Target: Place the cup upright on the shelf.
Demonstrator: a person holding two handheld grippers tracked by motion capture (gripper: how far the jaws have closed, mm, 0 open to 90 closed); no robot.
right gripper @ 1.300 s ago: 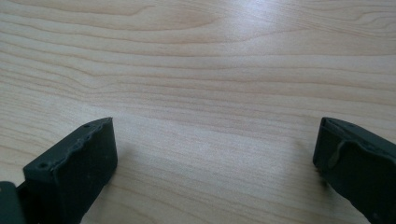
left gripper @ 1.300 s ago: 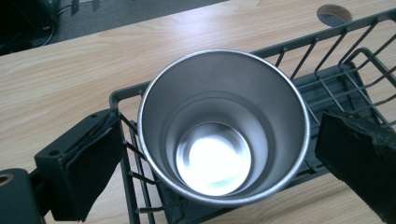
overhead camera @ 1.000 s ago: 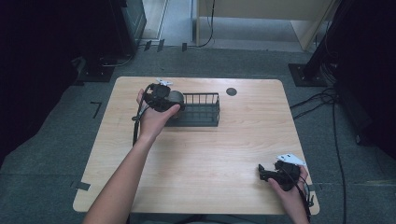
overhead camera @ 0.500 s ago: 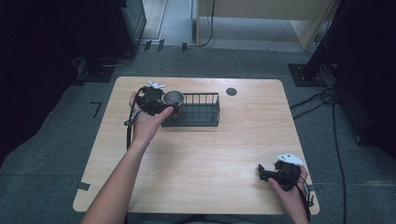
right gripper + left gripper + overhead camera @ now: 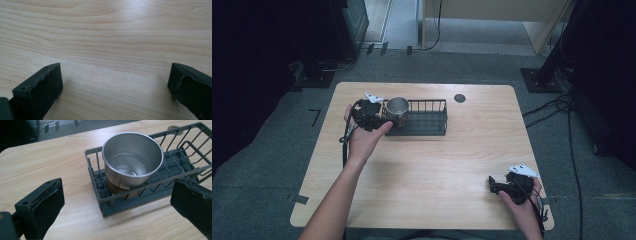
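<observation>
Table (image 5: 422, 170): light wood top, bare apart from the items noted here. A small dark disc (image 5: 459, 98) sits in the top near the far edge.

Rack (image 5: 422, 122): dark wire, lying lengthwise at the far middle of the table.

Cup (image 5: 397, 107): steel, upright, mouth up, standing inside the rack at its left end. In the left gripper view its brown base rests on the rack floor.

Left gripper (image 5: 379, 119): held just beside the rack's left end, jaws spread wide, gripping nothing; the cup stands ahead, between the jaw lines but clear of both.

Right gripper (image 5: 495, 184): near the front right corner, well apart from the rack, jaws wide, nothing between them but bare wood.
</observation>
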